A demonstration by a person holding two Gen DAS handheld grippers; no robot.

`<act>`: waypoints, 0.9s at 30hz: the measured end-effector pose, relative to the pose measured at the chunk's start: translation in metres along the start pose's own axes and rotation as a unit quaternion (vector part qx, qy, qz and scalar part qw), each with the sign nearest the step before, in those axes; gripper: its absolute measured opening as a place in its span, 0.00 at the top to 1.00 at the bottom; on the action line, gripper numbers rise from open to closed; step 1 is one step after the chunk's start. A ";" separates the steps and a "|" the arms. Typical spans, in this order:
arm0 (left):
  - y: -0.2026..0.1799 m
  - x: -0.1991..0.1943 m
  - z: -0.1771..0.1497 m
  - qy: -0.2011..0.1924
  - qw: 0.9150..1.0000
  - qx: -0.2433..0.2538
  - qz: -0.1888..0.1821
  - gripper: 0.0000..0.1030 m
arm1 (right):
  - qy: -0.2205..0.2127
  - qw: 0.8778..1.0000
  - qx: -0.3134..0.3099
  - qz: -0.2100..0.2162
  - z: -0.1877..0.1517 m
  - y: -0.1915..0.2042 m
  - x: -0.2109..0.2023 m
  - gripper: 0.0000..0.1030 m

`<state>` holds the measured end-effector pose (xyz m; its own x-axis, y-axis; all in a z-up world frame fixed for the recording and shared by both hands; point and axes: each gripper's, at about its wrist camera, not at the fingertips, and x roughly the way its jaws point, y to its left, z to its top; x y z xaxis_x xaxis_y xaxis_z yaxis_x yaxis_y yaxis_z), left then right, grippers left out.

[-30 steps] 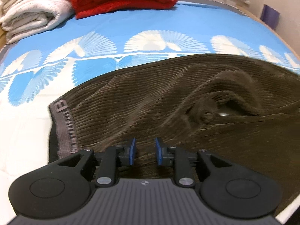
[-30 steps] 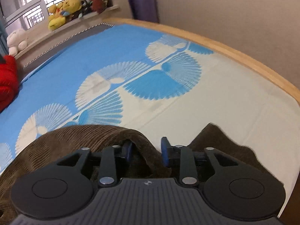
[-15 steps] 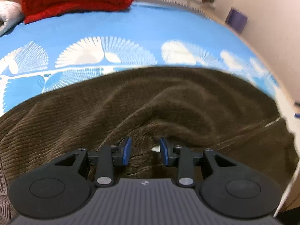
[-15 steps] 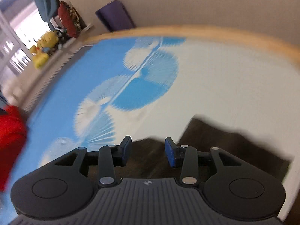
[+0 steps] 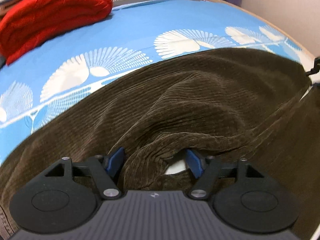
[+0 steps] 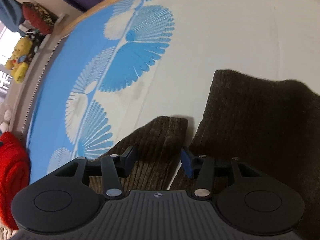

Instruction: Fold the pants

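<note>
My left tongs [image 5: 155, 161] are spread wide, with a bunched-up fold of the brown corduroy pants [image 5: 200, 104] sitting between the blue pads [image 5: 115, 160], not pinched. Right tongs [image 6: 159, 159] are wide too, straddling the end of one pant leg [image 6: 160, 140]; the other leg [image 6: 260, 120] lies just beside it. The pants are spread across the blue and white bedsheet [image 5: 140, 26], with a red blanket [image 5: 50, 14] folded at the far end.

Brown corduroy pants [image 5: 200, 104] cut off at left, right and bottom edges of left wrist view; lower part hidden behind left gripper [image 5: 155, 161]. Red blanket [image 5: 50, 16] cropped at top left. Yellow plush toy [image 6: 19, 60] too small to identify.
</note>
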<state>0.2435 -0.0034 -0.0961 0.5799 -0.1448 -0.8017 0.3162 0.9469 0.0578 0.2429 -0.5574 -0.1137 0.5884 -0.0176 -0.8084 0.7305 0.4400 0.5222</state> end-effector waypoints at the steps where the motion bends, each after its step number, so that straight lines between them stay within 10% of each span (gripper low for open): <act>1: -0.002 0.003 -0.001 -0.003 1.000 0.009 0.007 0.46 | -0.006 1.000 0.002 -0.006 0.000 0.003 0.001 0.75; 4: -0.005 0.011 -0.002 -0.004 1.000 0.023 0.018 0.83 | -0.037 0.999 0.003 -0.004 0.003 0.016 -0.003 0.88; 8: -0.001 0.004 0.004 -0.024 1.000 0.002 0.016 0.87 | -0.092 0.992 -0.057 0.069 0.004 0.059 -0.024 0.91; 11: 0.005 -0.001 0.007 -0.031 0.999 -0.021 -0.004 0.87 | -0.206 0.938 -0.199 0.195 -0.010 0.116 -0.086 0.92; 13: 0.006 0.000 0.008 -0.021 0.999 -0.019 -0.019 0.87 | -0.278 0.907 -0.247 0.199 -0.023 0.128 -0.115 0.92; 16: 0.002 0.001 0.005 -0.005 0.999 0.005 -0.037 0.87 | -0.242 0.951 -0.181 0.065 -0.008 0.102 -0.084 0.92; 19: -0.006 0.004 0.000 0.009 0.999 0.033 -0.037 0.87 | -0.114 0.983 -0.125 -0.078 0.003 0.057 -0.019 0.92; 22: -0.011 0.003 -0.003 0.012 0.998 0.052 -0.030 0.87 | -0.065 0.986 -0.102 -0.116 0.002 0.026 0.009 0.91; 27: -0.007 0.000 -0.004 0.028 0.995 0.052 -0.077 0.82 | -0.131 0.980 -0.126 -0.081 0.010 0.036 -0.015 0.92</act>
<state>0.2386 -0.0093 -0.0992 0.4774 -0.2662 -0.8374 0.4759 0.8794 -0.0082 0.2640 -0.5503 -0.0805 0.5652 -0.3209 -0.7600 0.7322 0.6196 0.2828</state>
